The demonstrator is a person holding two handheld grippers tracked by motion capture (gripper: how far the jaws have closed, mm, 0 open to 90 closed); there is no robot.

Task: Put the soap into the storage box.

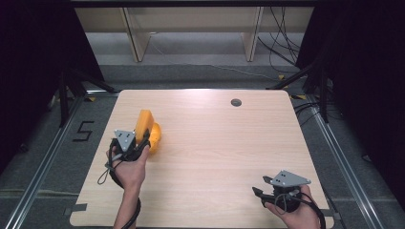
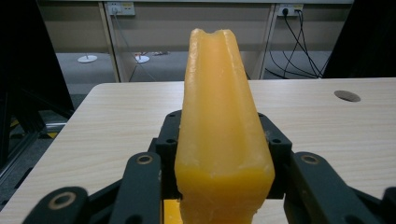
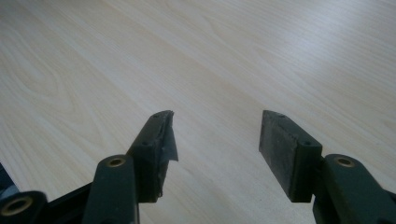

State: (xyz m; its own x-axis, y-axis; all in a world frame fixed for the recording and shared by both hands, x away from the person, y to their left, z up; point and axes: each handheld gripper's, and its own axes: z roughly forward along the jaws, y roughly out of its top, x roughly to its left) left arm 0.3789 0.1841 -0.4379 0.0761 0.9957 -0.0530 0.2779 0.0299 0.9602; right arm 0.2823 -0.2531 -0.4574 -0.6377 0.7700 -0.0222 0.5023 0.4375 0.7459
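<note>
1. Gripping the orange block [image 2: 223, 135] in my left tongs [image 1: 141, 139], I had both jaws pressed against its sides, one on each flank.
2. Seen along those jaws in the left gripper view, the block rose upright from between them, narrowing toward a notched top end, its glossy, waxy face turned toward me.
3. In the high view the same block [image 1: 144, 125] stood tilted above the left tongs, just ahead of my left hand [image 1: 130, 167], and a rounder orange piece [image 1: 154, 137] sat right beside the jaws on their right; I could not tell whether it was joined to the block.
4. My right tongs [image 3: 215, 140] were open, the two black pads standing well apart with nothing between them.
5. Bare wooden table [image 3: 140, 60] lay beyond and beneath those right jaws, which pointed low across the grain.
6. From above, my right tongs [image 1: 260, 193] sat near the table's near right corner, held in my right hand [image 1: 293, 210], well apart from the left tongs and the block.
7. A small round dark grommet [image 1: 236, 102] in the tabletop lay far ahead of both tongs, nearer the far edge.
</note>
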